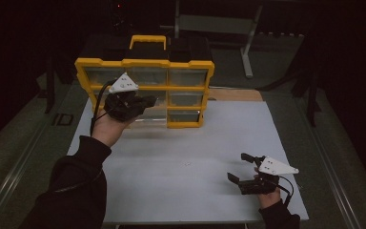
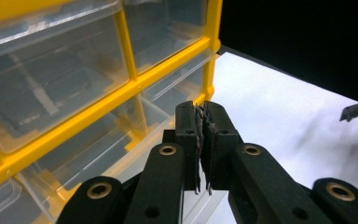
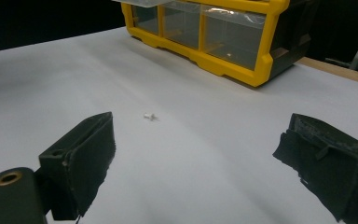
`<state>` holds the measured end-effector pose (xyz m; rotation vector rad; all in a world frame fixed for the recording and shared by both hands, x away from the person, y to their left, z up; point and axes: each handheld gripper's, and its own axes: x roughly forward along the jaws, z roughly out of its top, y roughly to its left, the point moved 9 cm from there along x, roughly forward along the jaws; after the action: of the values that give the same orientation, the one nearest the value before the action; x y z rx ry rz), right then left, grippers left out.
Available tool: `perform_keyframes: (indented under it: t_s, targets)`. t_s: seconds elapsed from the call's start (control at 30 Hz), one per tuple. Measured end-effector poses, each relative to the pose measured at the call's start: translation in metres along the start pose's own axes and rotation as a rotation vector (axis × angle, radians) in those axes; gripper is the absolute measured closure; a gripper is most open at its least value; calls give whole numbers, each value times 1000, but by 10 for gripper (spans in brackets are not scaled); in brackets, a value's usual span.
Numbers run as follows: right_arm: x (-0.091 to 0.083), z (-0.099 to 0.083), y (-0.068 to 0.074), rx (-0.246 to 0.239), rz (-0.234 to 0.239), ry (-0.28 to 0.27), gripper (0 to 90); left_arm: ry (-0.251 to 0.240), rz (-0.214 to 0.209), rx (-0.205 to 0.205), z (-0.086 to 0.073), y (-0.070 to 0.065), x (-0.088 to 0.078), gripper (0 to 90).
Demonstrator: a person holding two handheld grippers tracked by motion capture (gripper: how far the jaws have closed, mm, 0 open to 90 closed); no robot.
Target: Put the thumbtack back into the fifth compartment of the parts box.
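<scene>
White table (image 1: 181,143), one organizer (image 1: 145,88), two grippers.

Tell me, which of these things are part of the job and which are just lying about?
In the job:
- yellow drawer cabinet
- its pulled-out clear drawer
- left tongs, shut, at that drawer
- right tongs, open, above the sheet
- small white part ahead of them, probably

Just there:
- white table sheet
- grey stand behind

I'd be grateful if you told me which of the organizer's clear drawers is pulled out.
The bottom-row drawer beside the left gripper juts forward from the yellow organizer; the other drawers sit flush in the frame.
</scene>
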<state>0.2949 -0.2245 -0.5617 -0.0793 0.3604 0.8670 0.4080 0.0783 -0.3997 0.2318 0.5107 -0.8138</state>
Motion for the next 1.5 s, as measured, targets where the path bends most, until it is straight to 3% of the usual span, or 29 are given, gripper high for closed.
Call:
perform_keyframes:
  t_s: [0.3,0.57,0.87,1.03,1.2,1.5]
  targets:
    - [0,0,0,-1,-1,0,89,27,69,-64,-14,10,10,847]
    - [-1,0,0,-2,-1,0,89,81,87,-124,-26,14,21,846]
    - [0,0,0,-4,-2,2,89,134,82,-145,-34,13,31,845]
    - [0,-1,-1,-3,-4,5,89,191,85,-165,-38,15,37,845]
    - [0,-1,-1,-4,-3,3,89,232,71,-161,-41,14,42,845]
    - [0,-1,-1,-3,-3,4,89,284,89,-154,-40,16,47,842]
